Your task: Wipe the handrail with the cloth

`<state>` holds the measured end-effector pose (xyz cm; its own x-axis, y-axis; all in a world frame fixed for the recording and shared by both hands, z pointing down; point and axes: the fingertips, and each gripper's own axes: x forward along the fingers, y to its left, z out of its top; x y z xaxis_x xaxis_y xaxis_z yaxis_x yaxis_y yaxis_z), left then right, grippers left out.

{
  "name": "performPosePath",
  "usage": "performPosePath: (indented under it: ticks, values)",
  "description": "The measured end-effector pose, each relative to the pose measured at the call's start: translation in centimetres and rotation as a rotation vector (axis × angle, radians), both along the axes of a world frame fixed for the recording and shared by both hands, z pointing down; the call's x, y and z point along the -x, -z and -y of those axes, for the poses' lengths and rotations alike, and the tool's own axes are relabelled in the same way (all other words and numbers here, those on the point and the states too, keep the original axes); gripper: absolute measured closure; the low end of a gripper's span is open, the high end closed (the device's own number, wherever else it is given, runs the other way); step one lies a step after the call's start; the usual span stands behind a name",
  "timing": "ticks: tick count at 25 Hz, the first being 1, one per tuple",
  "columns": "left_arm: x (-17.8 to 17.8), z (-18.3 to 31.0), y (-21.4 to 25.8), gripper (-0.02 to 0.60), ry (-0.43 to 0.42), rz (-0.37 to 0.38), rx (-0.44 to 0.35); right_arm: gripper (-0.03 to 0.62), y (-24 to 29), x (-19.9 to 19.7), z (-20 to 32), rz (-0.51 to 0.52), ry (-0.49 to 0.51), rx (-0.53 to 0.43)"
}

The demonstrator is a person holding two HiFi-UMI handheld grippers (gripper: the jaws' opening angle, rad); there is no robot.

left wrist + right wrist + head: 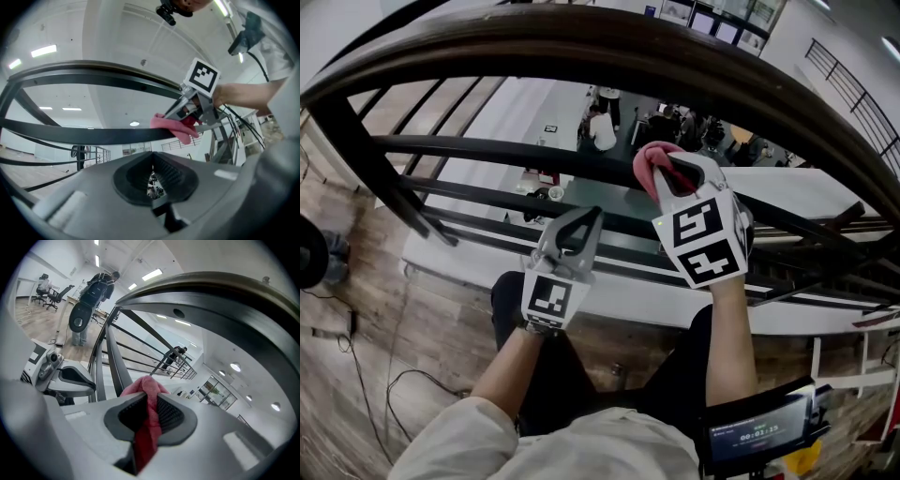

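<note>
The right gripper (677, 171) is clamped tight on a pink cloth (649, 165). In the right gripper view the cloth (143, 389) fills the gap between the ribbed pads, bunched above the tips with a darker tail hanging down behind them. The bunched end rests against a thin dark bar (478, 148) of the railing, the one just below the handrail (581, 45), near the middle of its span. In the left gripper view the cloth (171, 124) drapes over that bar (84, 137).

The left gripper (574, 234) hangs lower and nearer the person, beside the right one and apart from the bars. Its jaws are closed with nothing between them; only a sliver of background shows behind the pads (165, 169).

The handrail arches broad and dark over both grippers, touched by neither.
</note>
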<state>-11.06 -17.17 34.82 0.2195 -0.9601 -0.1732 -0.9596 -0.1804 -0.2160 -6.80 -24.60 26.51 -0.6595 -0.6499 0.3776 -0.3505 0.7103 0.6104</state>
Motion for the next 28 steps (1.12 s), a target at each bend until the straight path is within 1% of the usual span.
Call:
performPosePath:
  ticks: [3, 6, 9, 13, 18, 23, 28]
  values:
    - [0.1, 0.0, -0.1, 0.575, 0.003, 0.008, 0.003, 0.541, 0.0, 1.1, -0.3, -0.002, 0.03, -0.001]
    - [0.1, -0.1, 0.2, 0.575, 0.006, -0.017, -0.001, 0.541, 0.1, 2.4, -0.7, -0.021, 0.064, -0.003]
    - [0.0, 0.0, 0.0, 0.575, 0.0, 0.005, 0.004, 0.542, 0.3, 3.4, -1.0, -0.054, 0.089, -0.022]
    - [0.0, 0.2, -0.3, 0.575, -0.001, 0.013, 0.01, 0.542, 0.1, 4.2, -1.1, -0.075, 0.107, -0.04]
    - [0.2, 0.5, -0.6, 0.574, 0.002, 0.022, 0.019, 0.54, -0.1, 5.5, -1.2, -0.067, 0.163, -0.002]
    - [-0.2, 0.9, -0.7, 0.575, -0.005, 0.013, 0.017, 0.539, -0.5, 5.3, -0.9, -0.023, 0.195, 0.063]
    - [-0.5, 1.2, -0.6, 0.575, 0.0, 0.003, 0.017, 0.539, -0.3, 4.9, -0.9, -0.021, 0.201, 0.052]
